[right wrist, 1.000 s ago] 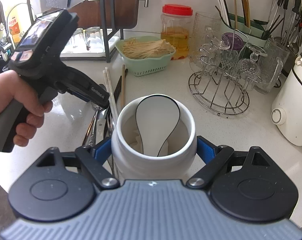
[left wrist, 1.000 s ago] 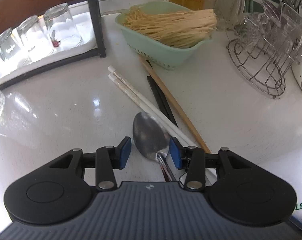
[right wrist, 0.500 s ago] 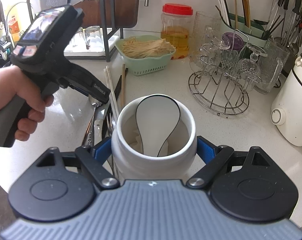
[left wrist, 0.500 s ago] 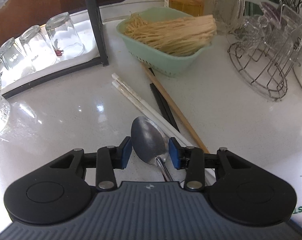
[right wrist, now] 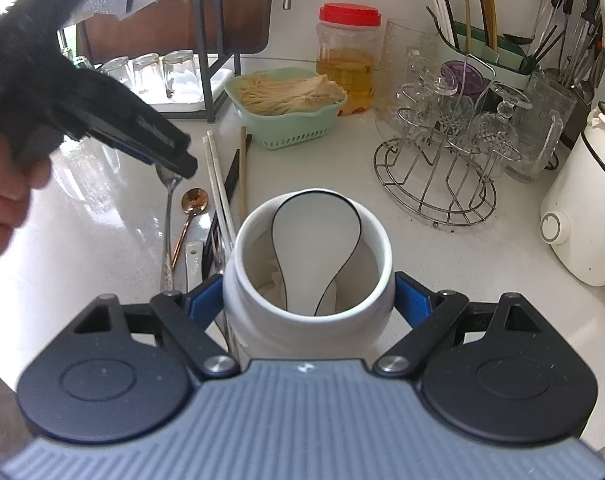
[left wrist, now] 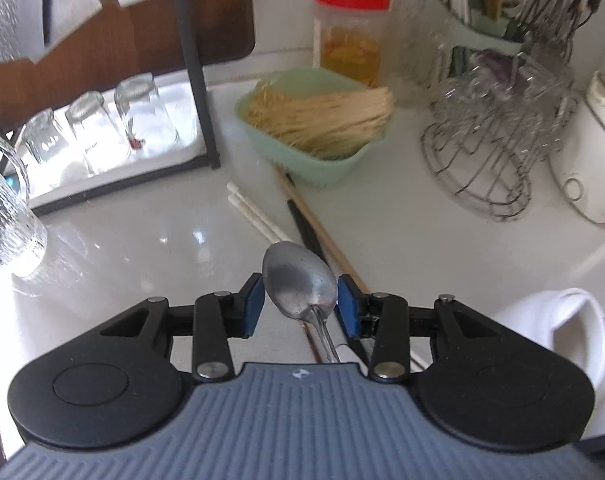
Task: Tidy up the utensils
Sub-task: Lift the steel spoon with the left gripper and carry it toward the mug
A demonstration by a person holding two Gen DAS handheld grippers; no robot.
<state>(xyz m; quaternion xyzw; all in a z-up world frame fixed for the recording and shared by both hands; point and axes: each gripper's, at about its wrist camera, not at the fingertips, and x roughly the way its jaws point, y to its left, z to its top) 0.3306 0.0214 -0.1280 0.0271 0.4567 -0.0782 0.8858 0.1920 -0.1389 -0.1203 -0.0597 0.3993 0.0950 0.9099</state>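
Two black grippers with blue pads work over a glossy white counter (right wrist: 454, 264). Right gripper (right wrist: 308, 304) clamps its pads on both sides of a round white ceramic utensil jar (right wrist: 262, 320) standing on the counter – inside it leans a white ceramic spoon with a black rim (right wrist: 316, 232). Left gripper (left wrist: 297, 300), gripped by a hand (right wrist: 6, 184), pinches the bowl of a dull silver metal spoon (left wrist: 298, 280), handle hanging down above the counter. Beside the jar lie a pair of white chopsticks (right wrist: 218, 176), a wooden chopstick (right wrist: 243, 168), a black chopstick (right wrist: 230, 172) and a small copper-coloured spoon (right wrist: 194, 202) – all well short of the mint-green plastic basket (right wrist: 298, 128)
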